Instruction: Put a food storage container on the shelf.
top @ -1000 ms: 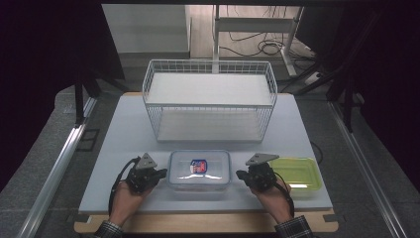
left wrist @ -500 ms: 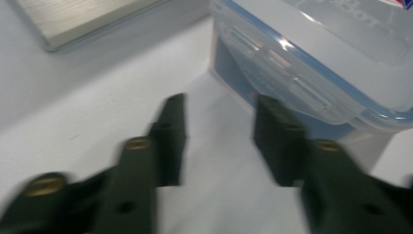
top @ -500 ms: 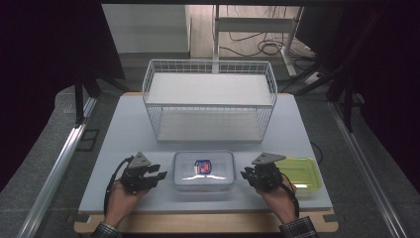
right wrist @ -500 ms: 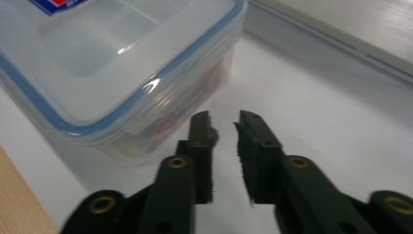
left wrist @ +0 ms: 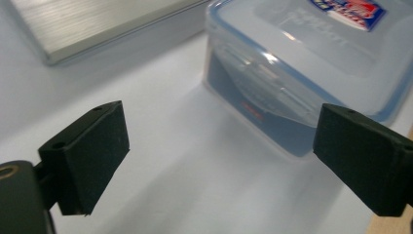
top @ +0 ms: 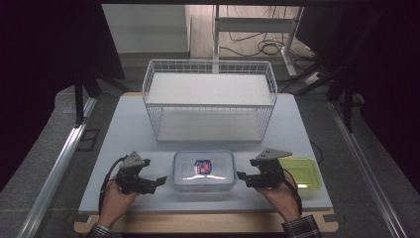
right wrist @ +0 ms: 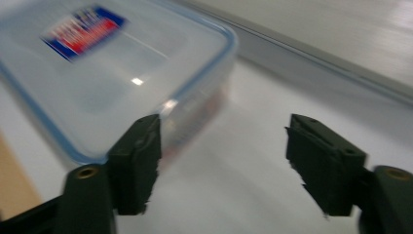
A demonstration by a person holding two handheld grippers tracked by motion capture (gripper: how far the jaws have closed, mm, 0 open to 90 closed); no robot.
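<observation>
A clear plastic box [top: 203, 170] with a blue-edged lid and a red and blue label lies flat near the table's front edge. My left gripper [top: 159, 181] sits just off its left end, and my right gripper [top: 242, 177] just off its right end. Both have just been opening, with nothing between the jaws. In the left gripper view my left gripper [left wrist: 224, 156] stands wide open and the box [left wrist: 311, 63] lies beyond it, its side clip facing me. In the right gripper view my right gripper [right wrist: 224, 161] is open beside the box [right wrist: 107, 73], apart from it.
A white wire basket [top: 208, 105] stands behind the box at the middle of the pale table top [top: 124, 129]. A flat green tray [top: 306, 171] lies to the right of my right hand. The wooden table edge runs along the front.
Both grippers were shut against the ends of the box. They have let go, opened, and drawn a little outward to either side. The box has stayed put.
</observation>
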